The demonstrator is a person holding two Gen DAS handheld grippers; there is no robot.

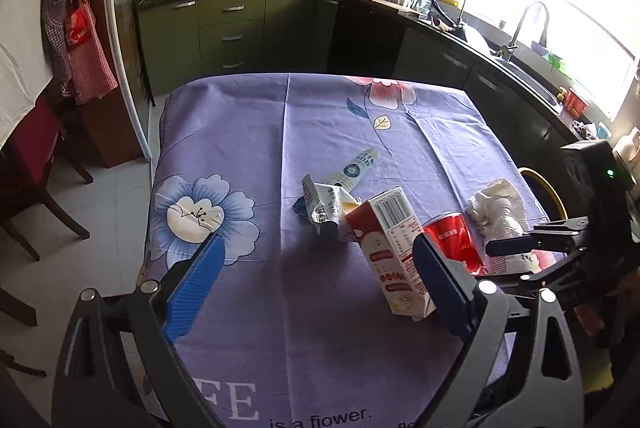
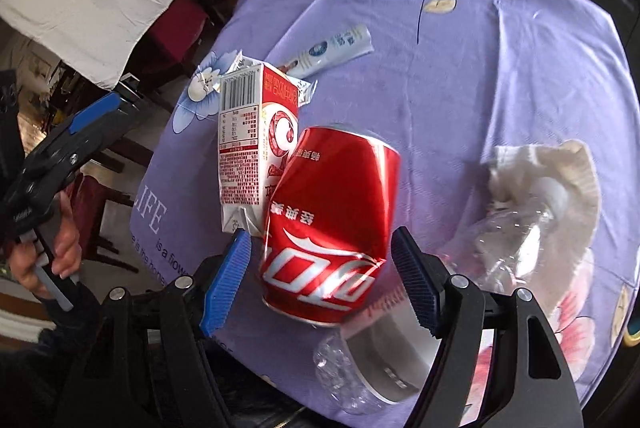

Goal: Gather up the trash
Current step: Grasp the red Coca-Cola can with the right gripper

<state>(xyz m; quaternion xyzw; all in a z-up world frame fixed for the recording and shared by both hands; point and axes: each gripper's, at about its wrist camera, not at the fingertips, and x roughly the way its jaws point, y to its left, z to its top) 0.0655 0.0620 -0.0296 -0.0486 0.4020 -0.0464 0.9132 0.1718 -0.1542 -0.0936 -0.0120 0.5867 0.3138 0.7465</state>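
Trash lies on a purple flowered tablecloth (image 1: 256,148). A red and white carton (image 1: 394,248) stands near the front, against a dented red cola can (image 1: 454,240). Behind them lie a crumpled silver carton (image 1: 324,208) and a white tube (image 1: 356,168). A crumpled white tissue (image 1: 496,204) lies at the right on a clear plastic bottle (image 2: 508,240). My left gripper (image 1: 320,268) is open, its right finger beside the carton. My right gripper (image 2: 320,268) is open with its fingers on either side of the cola can (image 2: 332,220), which lies against the carton (image 2: 256,140).
The table edge falls off at left toward wooden chairs (image 1: 36,188) and tiled floor. Kitchen cabinets (image 1: 232,28) and a sink counter (image 1: 520,68) stand behind. The tissue (image 2: 548,180) and tube (image 2: 332,48) also show in the right wrist view. The other gripper (image 2: 80,132) is at left there.
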